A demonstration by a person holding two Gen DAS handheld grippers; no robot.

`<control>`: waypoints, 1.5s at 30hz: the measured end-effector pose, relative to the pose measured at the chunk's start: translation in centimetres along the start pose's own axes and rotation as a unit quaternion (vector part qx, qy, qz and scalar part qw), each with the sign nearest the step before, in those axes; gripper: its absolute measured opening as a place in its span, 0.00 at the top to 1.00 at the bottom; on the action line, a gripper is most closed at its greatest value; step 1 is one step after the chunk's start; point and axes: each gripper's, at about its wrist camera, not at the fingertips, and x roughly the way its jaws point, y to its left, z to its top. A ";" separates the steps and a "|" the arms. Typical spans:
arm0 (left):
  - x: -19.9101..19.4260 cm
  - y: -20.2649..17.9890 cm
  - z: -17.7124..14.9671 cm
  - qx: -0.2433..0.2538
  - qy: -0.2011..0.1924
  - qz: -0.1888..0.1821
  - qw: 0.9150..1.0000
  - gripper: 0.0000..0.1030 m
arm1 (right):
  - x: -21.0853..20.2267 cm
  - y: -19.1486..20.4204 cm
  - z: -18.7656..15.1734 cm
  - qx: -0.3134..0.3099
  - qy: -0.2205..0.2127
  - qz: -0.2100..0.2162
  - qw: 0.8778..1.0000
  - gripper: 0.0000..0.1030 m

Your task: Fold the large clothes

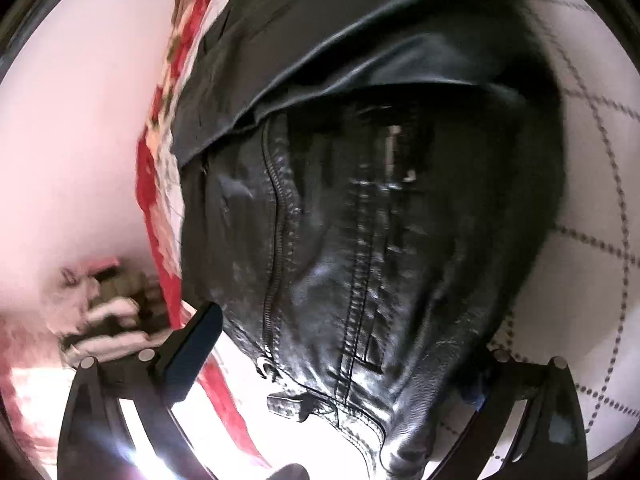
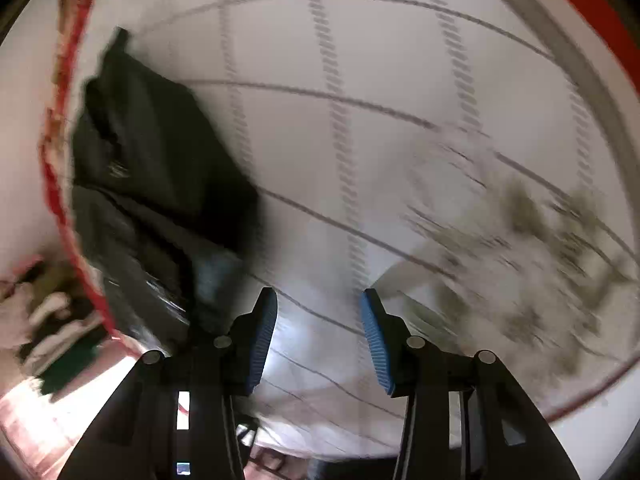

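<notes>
Filling most of the left wrist view, a black leather jacket (image 1: 360, 220) is seen close up, with its zipper (image 1: 276, 240) running from about twelve o'clock down to six o'clock and a stitched seam beside it. A duller black panel of the same garment is folded across the top, toward one o'clock. The left gripper (image 1: 344, 364) is spread wide; its left finger (image 1: 192, 348) stands clear of the leather at eight o'clock, while the right finger is hidden under the jacket's edge at four o'clock, so whether any leather is pinched cannot be told. A zipper pull (image 1: 286, 402) lies near six o'clock. The jacket is laid on a white bedspread (image 1: 592, 160) crossed by dotted grey lines, and a red patterned border (image 1: 160, 208) is seen along the jacket's nine o'clock side.

In the right wrist view, the right gripper (image 2: 318, 336) is held over the bedspread (image 2: 400, 80), its blue-padded jaws parted with only the checked cloth visible between them; nothing is gripped. The jacket (image 2: 152, 168) is seen at nine to ten o'clock, near the red border (image 2: 64, 184), well apart from these fingers. A blurred greenish print (image 2: 528, 240) is spread at three to four o'clock.
</notes>
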 end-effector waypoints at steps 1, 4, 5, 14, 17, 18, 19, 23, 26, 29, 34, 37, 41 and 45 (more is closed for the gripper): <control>0.1 0.3 0.0 -0.005 0.002 -0.004 1.000 0.00 | 0.2 -0.1 0.5 0.006 -0.002 0.039 0.999 0.56; 0.1 1.2 -0.1 -0.024 0.001 -0.035 0.999 0.18 | 1.7 -0.7 1.6 0.035 0.007 0.120 0.992 0.50; 0.0 1.4 -0.2 -0.029 0.000 -0.048 0.998 0.35 | 2.1 -1.1 1.9 0.041 0.012 0.134 0.990 0.50; -1.6 5.0 0.4 -0.092 -0.042 -0.109 0.989 0.95 | 0.3 -1.7 1.8 0.070 -0.012 0.154 0.986 0.94; -3.4 6.5 -0.4 -0.092 -0.070 -0.112 0.987 0.96 | -2.3 -1.9 0.5 0.082 -0.006 0.139 0.987 0.95; -4.6 6.8 -1.1 -0.082 -0.085 -0.113 0.987 0.96 | -2.6 -1.3 -0.6 0.081 -0.005 0.128 0.988 0.95; -5.2 6.9 -1.5 -0.076 -0.091 -0.117 0.986 0.96 | -4.0 -1.4 -1.5 0.079 -0.005 0.114 0.990 0.95; -8.8 7.5 -4.4 -0.049 -0.106 -0.158 0.980 0.97 | -9.5 -1.8 -5.6 0.094 -0.012 0.079 0.992 0.95; -11.4 9.3 -4.8 -0.044 -0.121 -0.183 0.975 0.98 | -13.1 -0.1 -8.2 0.085 -0.017 0.069 0.994 0.95; -11.4 12.0 -3.2 -0.059 -0.133 -0.198 0.969 0.98 | -14.6 3.4 -7.9 0.061 -0.023 0.070 0.995 0.95; -5.5 17.0 1.7 -0.111 -0.130 -0.212 0.962 0.98 | -12.6 12.9 -3.2 0.007 -0.041 0.067 0.997 0.95; -1.3 20.0 4.1 -0.149 -0.113 -0.225 0.956 0.98 | -10.3 17.9 -0.3 -0.022 -0.058 0.058 0.996 0.95; 5.1 21.8 6.8 -0.177 -0.079 -0.241 0.951 0.98 | -6.9 22.7 3.2 -0.049 -0.073 0.045 0.995 0.95; 10.5 21.4 8.9 -0.184 -0.050 -0.254 0.948 0.96 | -1.8 26.4 6.8 -0.072 -0.073 0.004 0.995 0.95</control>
